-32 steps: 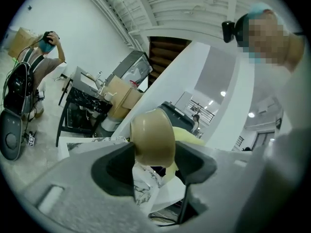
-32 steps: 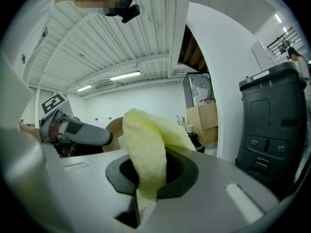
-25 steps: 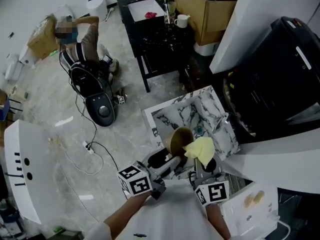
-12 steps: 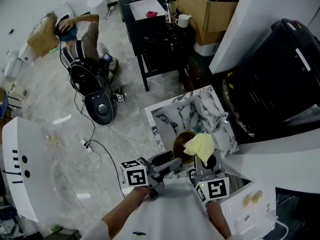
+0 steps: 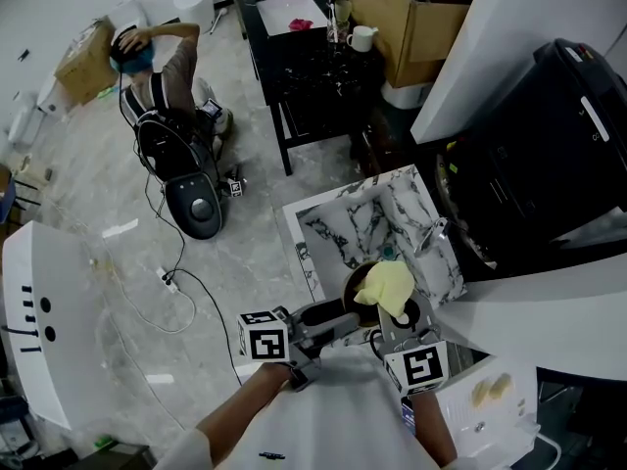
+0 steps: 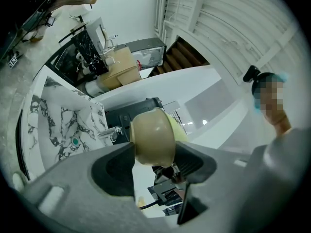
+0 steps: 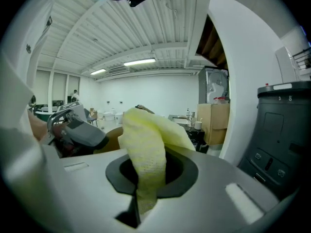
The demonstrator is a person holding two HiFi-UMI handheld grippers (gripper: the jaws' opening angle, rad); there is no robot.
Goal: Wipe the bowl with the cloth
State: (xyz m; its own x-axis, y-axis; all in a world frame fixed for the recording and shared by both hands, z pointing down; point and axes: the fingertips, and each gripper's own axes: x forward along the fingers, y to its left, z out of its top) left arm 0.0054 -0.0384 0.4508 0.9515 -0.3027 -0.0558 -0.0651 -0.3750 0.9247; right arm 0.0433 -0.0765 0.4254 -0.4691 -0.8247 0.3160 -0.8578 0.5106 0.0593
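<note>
**A:** Where is the bowl in relation to the fingers?

**B:** The bowl (image 6: 151,136) sits clamped between the two fingers (image 6: 114,171) of the left gripper (image 5: 338,313). Its rounded outside faces that gripper's camera.

**A:** And the cloth?

**B:** The right gripper (image 7: 150,171) has its fingers pressed together on the yellow cloth (image 7: 146,147). A loose fold stands up above them, and a strip hangs down through the gap. In the head view the cloth lies over the bowl's mouth, touching it.

**A:** How are the hands held?

**B:** Both are drawn in close to the person's body, with the forearms reaching forward side by side. The left gripper points across to the right. The right gripper points away from the person. They meet over the near edge of the marbled sink (image 5: 338,225), and the bowl is held in the air above it.

**A:** What differs from a second ago?

**B:** Back then more of the bowl's dark inside showed, with the cloth hanging at its right edge. Now the cloth covers most of the opening, leaving only a brown crescent on the left. The pair has also drawn slightly nearer the person.
</note>
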